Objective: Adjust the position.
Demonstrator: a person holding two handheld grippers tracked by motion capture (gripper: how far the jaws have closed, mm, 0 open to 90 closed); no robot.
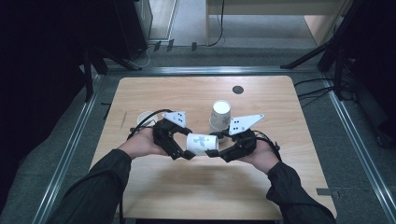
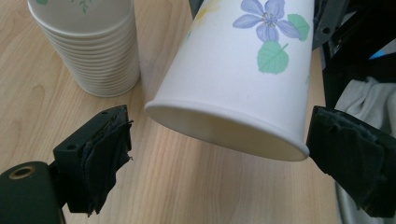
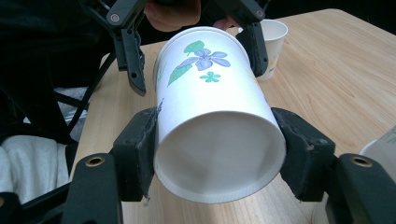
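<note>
The right gripper (image 1: pixel 215 152) pinches the flowered paper cup (image 1: pixel 201 143) near its base, 1 pad pressed to each side of the wall; in the right gripper view the cup (image 3: pixel 219 135) lies on its side between the 2 pads, base toward the camera, mouth toward the other gripper. The left gripper (image 1: pixel 189 154) stands spread around the mouth end of the cup; in the left gripper view its pads (image 2: pixel 109 161) flank the rim (image 2: pixel 229 133), the left one well clear of the paper, the right one at the rim's edge, contact not discernible. The cup is held sideways just above the wooden table (image 1: pixel 196 186), between both hands near the middle of the table. A stack of paper cups (image 1: pixel 220 115) stands upside down just behind it; a single cup (image 1: pixel 144 119) stands upright behind the left hand (image 1: pixel 142 142).
</note>
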